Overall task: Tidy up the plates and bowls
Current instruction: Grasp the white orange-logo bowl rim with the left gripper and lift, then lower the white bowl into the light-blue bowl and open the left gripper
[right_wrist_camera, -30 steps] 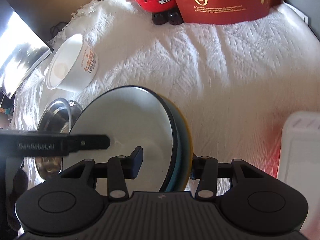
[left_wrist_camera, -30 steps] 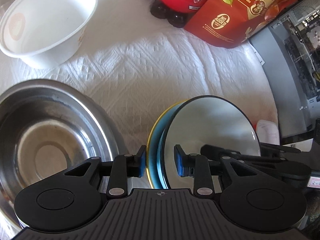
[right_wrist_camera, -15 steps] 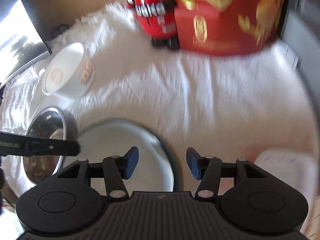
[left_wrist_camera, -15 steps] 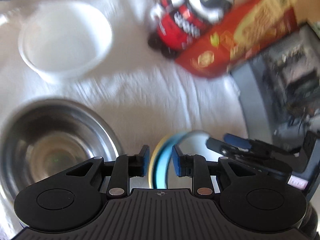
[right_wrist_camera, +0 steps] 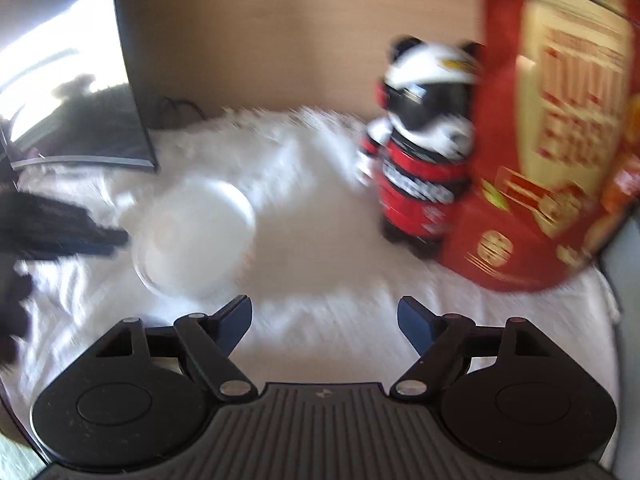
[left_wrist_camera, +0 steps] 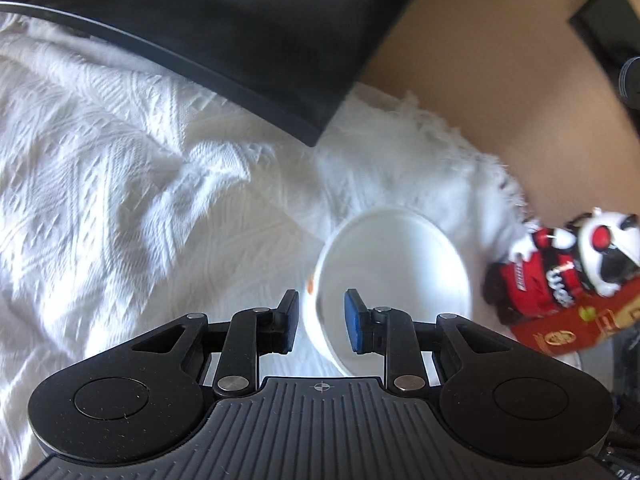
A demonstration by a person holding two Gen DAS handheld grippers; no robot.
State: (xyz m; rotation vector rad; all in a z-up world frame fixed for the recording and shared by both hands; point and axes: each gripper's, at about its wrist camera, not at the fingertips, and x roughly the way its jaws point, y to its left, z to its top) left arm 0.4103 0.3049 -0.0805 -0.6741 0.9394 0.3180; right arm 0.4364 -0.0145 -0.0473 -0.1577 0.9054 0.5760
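Left wrist view: your left gripper [left_wrist_camera: 318, 320] straddles the white bowl's [left_wrist_camera: 390, 280] rim, jaws narrow.
Your right gripper [right_wrist_camera: 325, 326] is opening wide, nothing between its jaws.

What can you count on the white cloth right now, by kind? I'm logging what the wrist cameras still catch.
White bowl: 1
Panda-shaped bottle in red and black: 1
Red snack bag: 1
Dark monitor at the cloth's edge: 1
Total: 4
No plates show in either view; both grippers hold nothing.
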